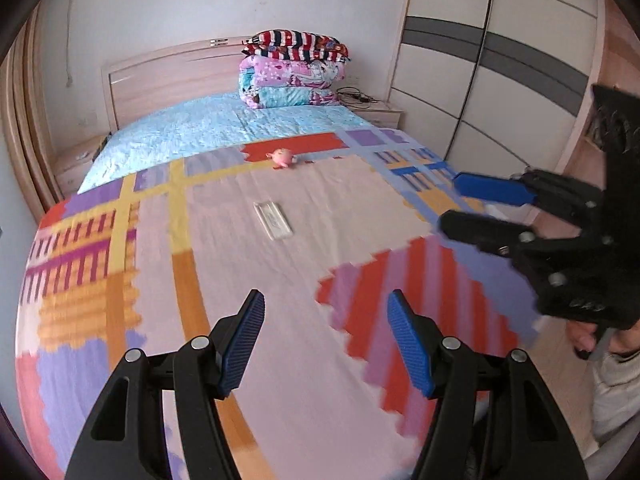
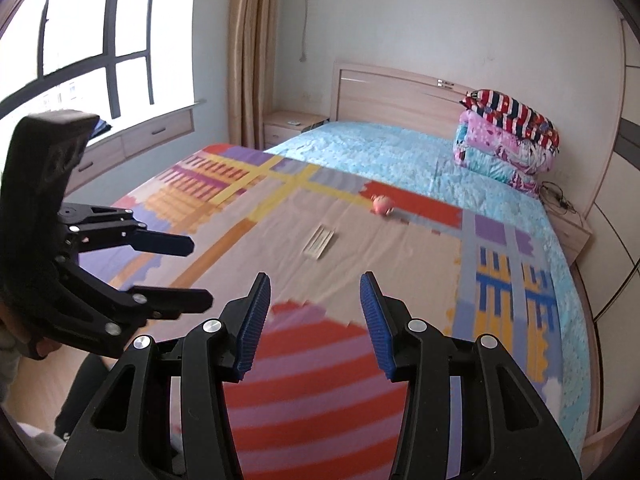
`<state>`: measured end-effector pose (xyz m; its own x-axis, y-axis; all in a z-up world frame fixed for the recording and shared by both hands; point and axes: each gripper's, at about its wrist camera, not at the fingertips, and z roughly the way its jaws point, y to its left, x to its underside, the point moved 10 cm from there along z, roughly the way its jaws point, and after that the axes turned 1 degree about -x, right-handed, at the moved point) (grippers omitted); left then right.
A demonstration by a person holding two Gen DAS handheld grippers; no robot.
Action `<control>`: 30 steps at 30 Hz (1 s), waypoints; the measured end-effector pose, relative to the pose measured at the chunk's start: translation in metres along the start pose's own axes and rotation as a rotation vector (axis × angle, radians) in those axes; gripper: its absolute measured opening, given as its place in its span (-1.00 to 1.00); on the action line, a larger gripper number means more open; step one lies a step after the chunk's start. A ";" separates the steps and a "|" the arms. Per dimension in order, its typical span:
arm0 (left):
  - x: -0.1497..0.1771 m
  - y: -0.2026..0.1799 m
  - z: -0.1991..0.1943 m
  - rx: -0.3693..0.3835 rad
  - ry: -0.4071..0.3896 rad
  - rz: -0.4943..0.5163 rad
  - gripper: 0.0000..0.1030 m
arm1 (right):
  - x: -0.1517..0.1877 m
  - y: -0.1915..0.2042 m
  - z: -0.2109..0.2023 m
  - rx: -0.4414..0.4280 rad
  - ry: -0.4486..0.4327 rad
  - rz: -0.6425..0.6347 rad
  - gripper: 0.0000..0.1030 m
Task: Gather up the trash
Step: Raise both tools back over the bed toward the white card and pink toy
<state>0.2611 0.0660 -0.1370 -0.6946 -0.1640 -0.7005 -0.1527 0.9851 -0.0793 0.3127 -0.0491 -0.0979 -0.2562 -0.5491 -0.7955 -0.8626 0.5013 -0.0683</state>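
the flat white wrapper (image 1: 273, 219) lay on the bedspread (image 1: 280, 360), well ahead of both claws. the left gripper (image 1: 326, 340) and right gripper (image 2: 315, 324) gaped wide, holding nothing.

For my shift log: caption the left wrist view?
Both open grippers, left and right, approach a flat wrapper on the bed.

Plenty of open bedspread (image 1: 304, 280) all around the flat white packet (image 1: 273, 220), so it's reachable from any side. Only thing near it is the pink plush toy (image 1: 283, 158), a bit beyond the packet toward the headboard (image 1: 172, 76), not touching. The stack of folded quilts (image 1: 292, 70) sits well behind it against the headboard. The right gripper (image 1: 450, 202) hangs off to the packet's right, jaws apart, and the left gripper (image 1: 326, 338) hangs on the near side, also gaping.
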 end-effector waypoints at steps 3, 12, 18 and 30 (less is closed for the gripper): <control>-0.009 0.014 0.017 0.000 0.013 -0.030 0.19 | -0.007 -0.007 0.014 0.012 0.004 -0.008 -0.09; -0.046 0.032 0.067 0.023 0.037 -0.025 0.19 | -0.019 -0.033 0.059 0.039 0.037 -0.018 -0.09; -0.065 0.038 0.100 0.041 0.061 -0.029 0.19 | -0.034 -0.053 0.089 0.047 0.049 -0.027 -0.09; -0.071 0.052 0.139 0.029 0.080 -0.021 0.19 | -0.051 -0.083 0.164 -0.014 0.109 0.020 0.08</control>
<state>0.4006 0.1359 -0.1896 -0.7453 -0.1874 -0.6398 -0.1481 0.9822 -0.1151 0.4694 0.0469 -0.1500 -0.3186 -0.6091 -0.7263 -0.8627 0.5039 -0.0442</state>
